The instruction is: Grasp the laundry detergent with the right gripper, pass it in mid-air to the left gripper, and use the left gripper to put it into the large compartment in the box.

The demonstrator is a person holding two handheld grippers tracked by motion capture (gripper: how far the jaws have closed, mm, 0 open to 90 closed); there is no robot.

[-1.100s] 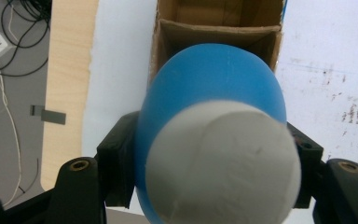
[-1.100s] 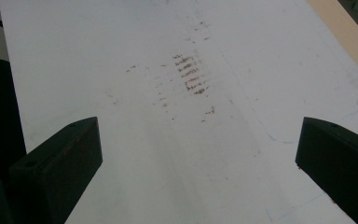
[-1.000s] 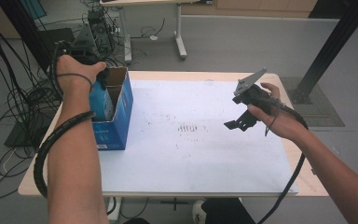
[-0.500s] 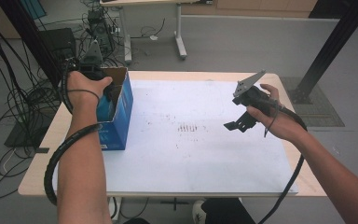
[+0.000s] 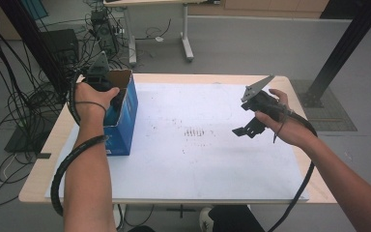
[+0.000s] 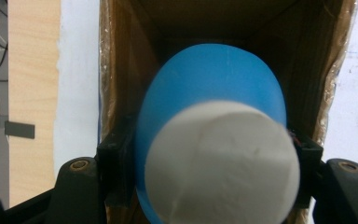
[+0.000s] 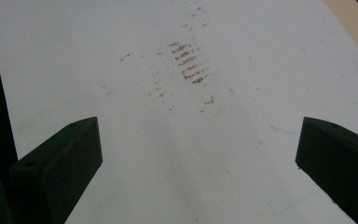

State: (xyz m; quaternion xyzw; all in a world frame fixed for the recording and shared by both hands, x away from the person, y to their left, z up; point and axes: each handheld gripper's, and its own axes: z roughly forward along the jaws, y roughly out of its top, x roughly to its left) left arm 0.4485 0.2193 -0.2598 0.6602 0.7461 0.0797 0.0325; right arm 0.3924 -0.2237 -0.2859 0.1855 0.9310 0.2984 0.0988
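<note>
Over the near bench, my right gripper hovers with jaws wide apart, holding nothing. At far left, my left gripper is clamped across a blue, white-ended cup-like object inside the open cardboard box. It looks light, smooth, perhaps slippery; gripping its sides seems safest.

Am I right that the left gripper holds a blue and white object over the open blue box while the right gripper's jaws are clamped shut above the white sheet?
Not quite: the right gripper is open, its jaws wide apart above the white sheet, as the right gripper view shows. The left gripper does hold the blue and white object over the open blue box.
</note>
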